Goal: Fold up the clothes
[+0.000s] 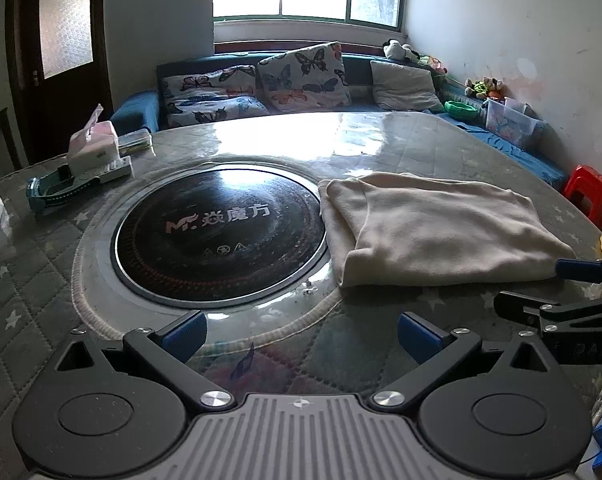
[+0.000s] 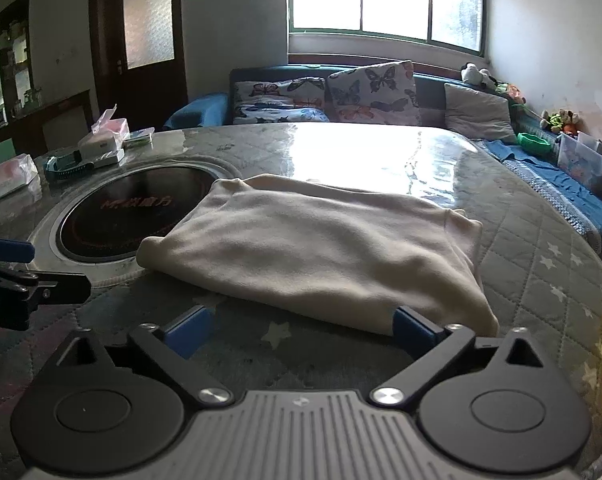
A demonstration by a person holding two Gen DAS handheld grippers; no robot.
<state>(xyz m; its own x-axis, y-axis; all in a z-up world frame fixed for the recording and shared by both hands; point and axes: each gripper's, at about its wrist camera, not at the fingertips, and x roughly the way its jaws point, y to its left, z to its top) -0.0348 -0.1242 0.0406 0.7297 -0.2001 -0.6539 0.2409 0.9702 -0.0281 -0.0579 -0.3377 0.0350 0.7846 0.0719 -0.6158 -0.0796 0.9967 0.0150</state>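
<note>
I have both tools low over the near edge of the round table with the grey star-quilted cover under clear plastic (image 2: 541, 248), and neither one is holding anything. The left gripper (image 1: 301, 334) has its blue-padded fingers spread wide with only the table cover between them. The right gripper (image 2: 301, 330) is spread just as wide; its right pad sits touching or just beside the near edge of the cream knit garment (image 2: 321, 248), but nothing is pinched.

The garment lies on the table as a compact, roughly rectangular packet with layered edges showing along its left side. From the left wrist view it sits to the right of the black glass induction hob with a steel ring (image 1: 221, 232), its left edge lapping over the rim. I judge it already folded at least once, so it has probably been laid flat there to keep the layers from sliding apart.

I read the wide jaws as a release or a pause between folds. If another fold is wanted, I would take the two near corners and carry them over, watching that the loose layers do not drag.

Far left on the table, well apart from the work, stand a white box with pink tissue packs (image 1: 97, 144) and a teal-handled brush (image 1: 57, 192). A sofa with butterfly-print cushions (image 1: 301, 76) runs along the far wall, and a red plastic stool (image 1: 589, 192) stands at the right.
</note>
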